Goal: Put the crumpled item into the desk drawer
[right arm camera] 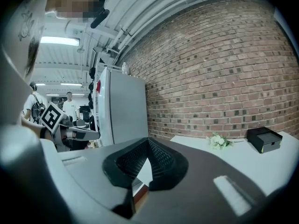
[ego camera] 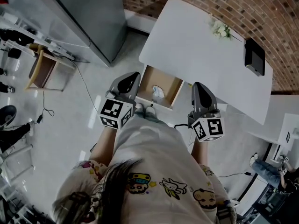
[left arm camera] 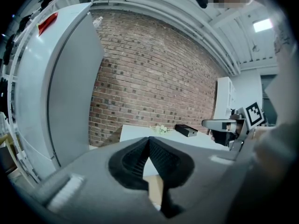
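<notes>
A white crumpled item (ego camera: 158, 93) lies inside the open wooden drawer (ego camera: 174, 95) under the near edge of the white desk (ego camera: 196, 45). My left gripper (ego camera: 131, 79) hangs just left of the drawer, jaws shut with nothing between them. On the drawer's right, over the desk's near edge, my right gripper (ego camera: 200, 90) is also shut and empty. In the left gripper view the shut fingertips (left arm camera: 149, 140) point at the desk, with the drawer's wood (left arm camera: 155, 190) showing below. The right gripper view shows shut fingertips (right arm camera: 148, 142) before the desk edge.
A black box (ego camera: 254, 56) and a small bunch of white flowers (ego camera: 220, 30) sit at the desk's far side against the brick wall (ego camera: 233, 3). A grey cabinet (ego camera: 93, 13) stands left of the desk. A wooden chair (ego camera: 41, 69) and cables lie on the floor at left.
</notes>
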`<state>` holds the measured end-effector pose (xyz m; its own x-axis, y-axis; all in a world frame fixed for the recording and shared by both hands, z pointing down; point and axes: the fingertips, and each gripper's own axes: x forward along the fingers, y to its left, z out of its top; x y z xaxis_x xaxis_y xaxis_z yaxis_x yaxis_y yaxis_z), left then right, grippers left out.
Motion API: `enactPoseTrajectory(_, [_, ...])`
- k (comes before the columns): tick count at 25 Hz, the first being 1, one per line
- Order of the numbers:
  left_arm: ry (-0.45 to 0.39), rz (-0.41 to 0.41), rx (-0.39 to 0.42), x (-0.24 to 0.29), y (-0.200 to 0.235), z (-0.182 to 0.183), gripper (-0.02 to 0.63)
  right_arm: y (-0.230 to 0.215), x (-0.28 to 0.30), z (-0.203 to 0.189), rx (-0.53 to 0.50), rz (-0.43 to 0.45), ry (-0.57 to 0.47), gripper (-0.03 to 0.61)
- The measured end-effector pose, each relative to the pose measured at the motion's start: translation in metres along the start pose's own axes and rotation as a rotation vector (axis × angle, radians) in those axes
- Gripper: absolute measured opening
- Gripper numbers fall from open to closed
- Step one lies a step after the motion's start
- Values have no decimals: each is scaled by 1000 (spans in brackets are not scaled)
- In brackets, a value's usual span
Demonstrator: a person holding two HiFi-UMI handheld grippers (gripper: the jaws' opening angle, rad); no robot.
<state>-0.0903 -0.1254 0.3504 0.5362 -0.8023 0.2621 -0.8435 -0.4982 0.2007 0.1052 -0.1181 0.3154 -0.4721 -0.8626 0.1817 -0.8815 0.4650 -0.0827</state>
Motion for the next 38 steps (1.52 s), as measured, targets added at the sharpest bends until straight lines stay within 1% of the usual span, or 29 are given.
enactPoseTrajectory(10, [7, -12, 3, 1, -2, -1, -2, 5, 5, -3, 0, 20, 20, 9])
enactPoseTrajectory(28, [12, -12, 8, 4, 0, -1, 0, 8, 3, -11, 22, 23, 36, 9])
enactPoseTrajectory(34, [17, -39, -4, 5, -1, -2, 0, 8, 2, -11, 21, 28, 41, 9])
enactPoseTrajectory(38, [5, -53, -1, 6, 0, 3, -2, 5, 1, -10, 18, 23, 35, 9])
